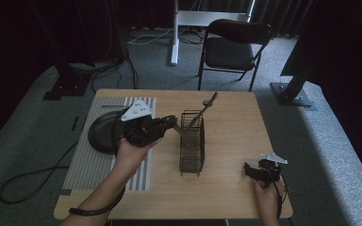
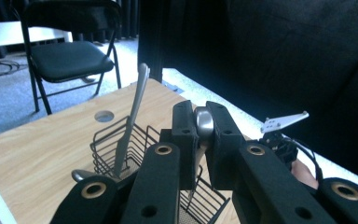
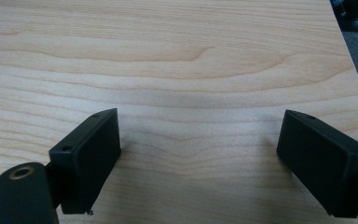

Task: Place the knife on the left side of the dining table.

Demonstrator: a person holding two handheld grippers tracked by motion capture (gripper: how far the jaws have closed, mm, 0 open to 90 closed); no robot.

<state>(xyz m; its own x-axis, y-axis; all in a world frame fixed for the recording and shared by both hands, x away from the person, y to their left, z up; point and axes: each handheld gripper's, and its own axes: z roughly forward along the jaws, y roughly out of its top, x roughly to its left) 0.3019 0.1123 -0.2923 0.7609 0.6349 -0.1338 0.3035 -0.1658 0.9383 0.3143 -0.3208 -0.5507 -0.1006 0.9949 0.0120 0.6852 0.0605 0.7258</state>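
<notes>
Table (image 1: 231, 188): light wood, pale tan with darker wavy grain lines. Mat (image 1: 92, 165) at its left side: grey, with white stripes along one edge. Round pan (image 1: 101, 134) on the mat: black. Wire basket (image 1: 192, 143): black. Utensil (image 2: 133, 116) in the basket: silver-grey metal. Left gripper (image 2: 201, 140): black, brass-coloured rivets, clamped on a second silver utensil handle (image 2: 203, 122). Right gripper (image 3: 198, 158): black, top plate pale grey. Chair (image 1: 233, 44): black. Floor carpet (image 1: 23, 141): grey.

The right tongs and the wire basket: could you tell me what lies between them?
Bare table top between the right tongs and the wire basket, in the high view.
</notes>
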